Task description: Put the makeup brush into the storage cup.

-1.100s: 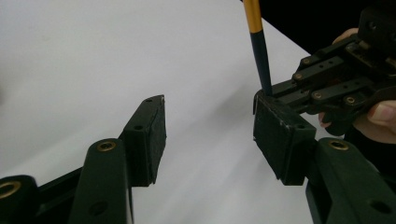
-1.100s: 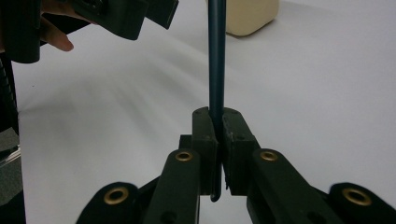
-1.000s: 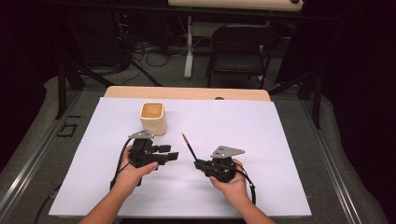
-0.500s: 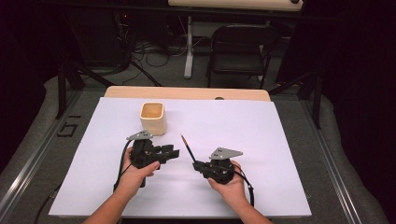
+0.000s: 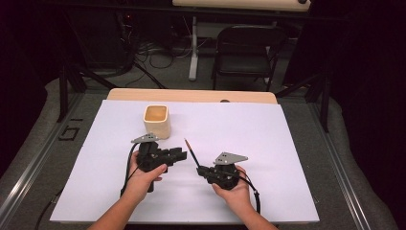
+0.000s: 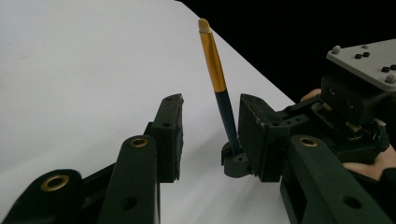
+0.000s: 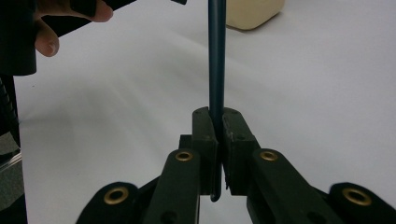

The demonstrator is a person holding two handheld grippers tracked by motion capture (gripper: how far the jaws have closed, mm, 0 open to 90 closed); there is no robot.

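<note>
A paintbrush (image 5: 191, 152) with a dark blue handle, gold ferrule and pale tip (image 6: 219, 88) points up and away over the white table. My right gripper (image 5: 200, 168) is shut on the low end of its handle (image 7: 216, 60), which is pinched between the pads of that gripper (image 7: 217, 119). My left gripper (image 5: 179, 155) faces it from the left. Its jaws (image 6: 210, 121) have just been closing and stand apart, with the handle in the gap close to the right-hand jaw. No pad presses on it.
A cream square cup (image 5: 156, 120) stands upright behind the left hand, and its base (image 7: 252, 11) is beyond the brush. The white sheet (image 5: 287, 158) covers the table, with a wooden strip (image 5: 191, 95) at the back. A black chair (image 5: 246, 52) stands beyond.
The left gripper's jaws have narrowed around the brush handle. Both hands and the brush have stayed where they were.
</note>
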